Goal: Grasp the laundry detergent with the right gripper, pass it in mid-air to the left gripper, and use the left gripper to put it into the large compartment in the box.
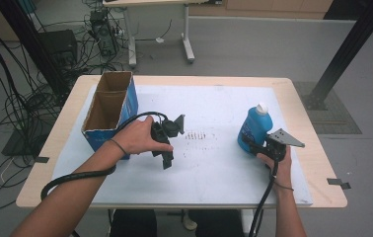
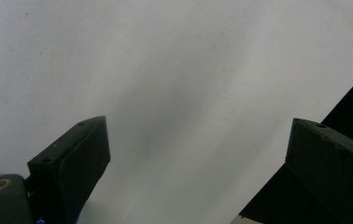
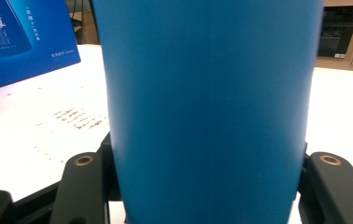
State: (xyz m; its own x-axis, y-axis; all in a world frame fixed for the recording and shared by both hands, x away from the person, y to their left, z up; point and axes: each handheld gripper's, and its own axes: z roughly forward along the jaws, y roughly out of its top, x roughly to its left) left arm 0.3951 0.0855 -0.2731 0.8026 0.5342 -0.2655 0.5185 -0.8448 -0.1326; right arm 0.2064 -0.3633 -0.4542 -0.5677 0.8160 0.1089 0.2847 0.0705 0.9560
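Clamping smooth blue plastic bottle [image 1: 254,129] upright, right gripper [image 1: 253,145], left gripper [image 1: 166,159] gaping empty, matte white mat [image 1: 214,168].

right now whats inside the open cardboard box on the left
The cardboard box shows two compartments with bare brown inner walls, nothing visible inside. The near wall hides the bottoms, so something low could lie there.

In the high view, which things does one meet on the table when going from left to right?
Open blue cardboard box → left gripper → patch of small reddish marks on the white mat → blue plastic bottle with white cap → right gripper.
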